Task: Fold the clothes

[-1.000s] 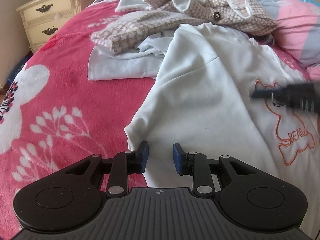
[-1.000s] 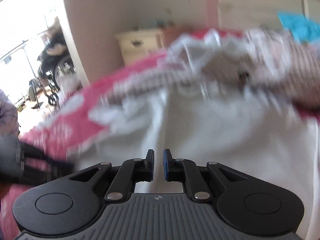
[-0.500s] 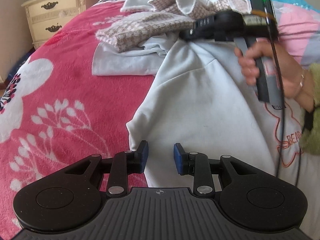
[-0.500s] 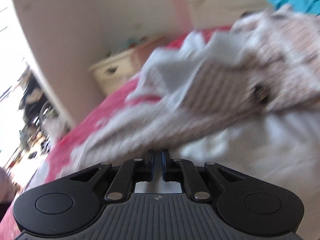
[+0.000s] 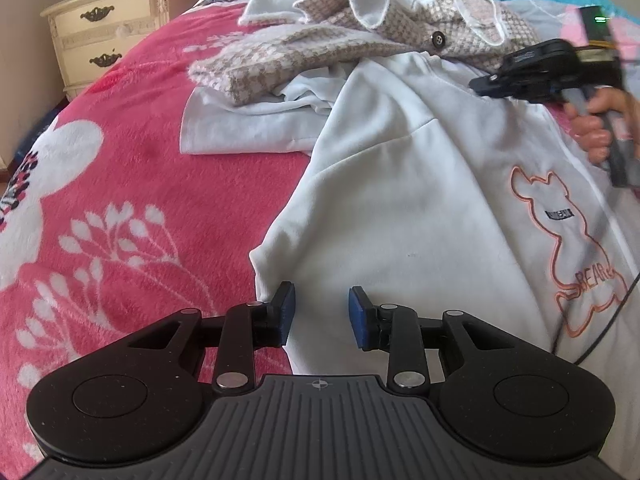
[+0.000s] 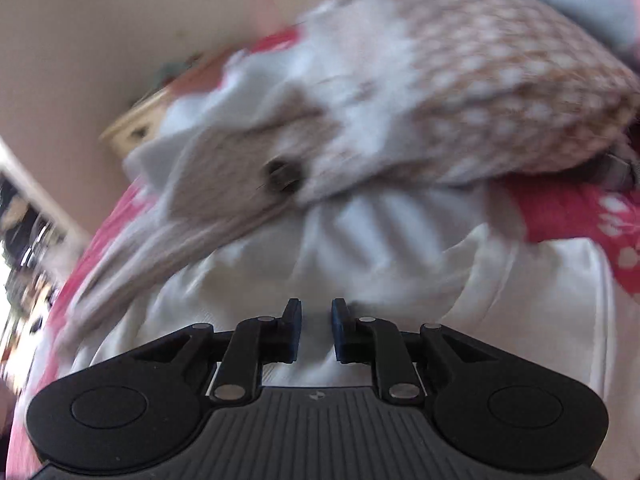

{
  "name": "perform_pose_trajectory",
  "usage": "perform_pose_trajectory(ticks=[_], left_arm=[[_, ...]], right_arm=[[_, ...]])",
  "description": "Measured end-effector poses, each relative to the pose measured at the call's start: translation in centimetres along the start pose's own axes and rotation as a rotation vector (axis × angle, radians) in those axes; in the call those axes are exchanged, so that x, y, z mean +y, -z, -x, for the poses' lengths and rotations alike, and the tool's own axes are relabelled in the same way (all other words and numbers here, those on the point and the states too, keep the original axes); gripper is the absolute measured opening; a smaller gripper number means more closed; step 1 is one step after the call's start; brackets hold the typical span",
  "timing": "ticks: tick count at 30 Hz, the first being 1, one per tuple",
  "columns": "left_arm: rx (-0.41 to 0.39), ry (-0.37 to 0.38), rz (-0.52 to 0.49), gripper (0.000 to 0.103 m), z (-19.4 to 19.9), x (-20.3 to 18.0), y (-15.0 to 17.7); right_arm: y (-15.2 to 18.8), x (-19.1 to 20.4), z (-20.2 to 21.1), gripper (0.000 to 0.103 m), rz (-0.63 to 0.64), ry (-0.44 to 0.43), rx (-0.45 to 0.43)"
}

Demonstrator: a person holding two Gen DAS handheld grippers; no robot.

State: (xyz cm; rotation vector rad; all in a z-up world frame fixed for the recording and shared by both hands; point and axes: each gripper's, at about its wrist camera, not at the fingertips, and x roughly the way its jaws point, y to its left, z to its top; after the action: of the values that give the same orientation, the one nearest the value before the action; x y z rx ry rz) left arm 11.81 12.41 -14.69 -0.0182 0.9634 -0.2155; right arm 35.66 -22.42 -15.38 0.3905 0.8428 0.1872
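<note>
White sweatshirt [image 5: 400, 208] lay spread on the red bed [image 5: 160, 200] in the left wrist view, its hem corner just ahead of the left hand-held gripper [image 5: 322, 314], whose jaws stood apart on nothing. Only this view showed the right hand-held gripper [image 5: 486, 82] near the checked jacket [image 5: 360, 40], which overlaps the sweatshirt's top.

Blurred, the right wrist view put the right hand-held gripper [image 6: 316, 330] over white cloth below the jacket [image 6: 460, 92], jaws opening, empty. A pinch here could catch the jacket too, dragging both garments.
</note>
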Motion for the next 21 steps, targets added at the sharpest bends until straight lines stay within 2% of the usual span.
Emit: perform_pose_trajectory(ticks=[2, 5, 10, 11, 17, 19, 21], left_arm=[[0.004, -0.004, -0.016, 0.031, -0.1, -0.1, -0.1], [0.017, -0.008, -0.021, 0.031, -0.1, -0.2, -0.4], [0.026, -0.032, -0.004, 0.032, -0.1, -0.6, -0.6], [0.025, -0.041, -0.007, 0.033, -0.1, -0.8, -0.6], [0.000, -0.138, -0.041, 0.036, 0.2, -2.2, -1.0], [-0.015, -0.188, -0.021, 0.037, 0.9, -2.3, -1.3], [-0.033, -0.196, 0.012, 0.037, 2.1, -2.5, -1.6]], right_arm=[[-0.5, -0.6, 1.9, 0.021, -0.072, -0.025, -0.081], [-0.6, -1.3, 7.4, 0.022, -0.099, -0.094, -0.159], [1.1, -2.9, 19.9, 0.043, -0.038, -0.127, -0.223], [1.5, -3.1, 22.4, 0.043, -0.033, -0.130, -0.231], [7.0, -5.0, 34.3, 0.050, -0.085, -0.129, -0.284], [9.1, -5.2, 36.3, 0.052, -0.109, -0.125, -0.292], [11.2, -5.1, 37.7, 0.053, -0.121, -0.117, -0.299]])
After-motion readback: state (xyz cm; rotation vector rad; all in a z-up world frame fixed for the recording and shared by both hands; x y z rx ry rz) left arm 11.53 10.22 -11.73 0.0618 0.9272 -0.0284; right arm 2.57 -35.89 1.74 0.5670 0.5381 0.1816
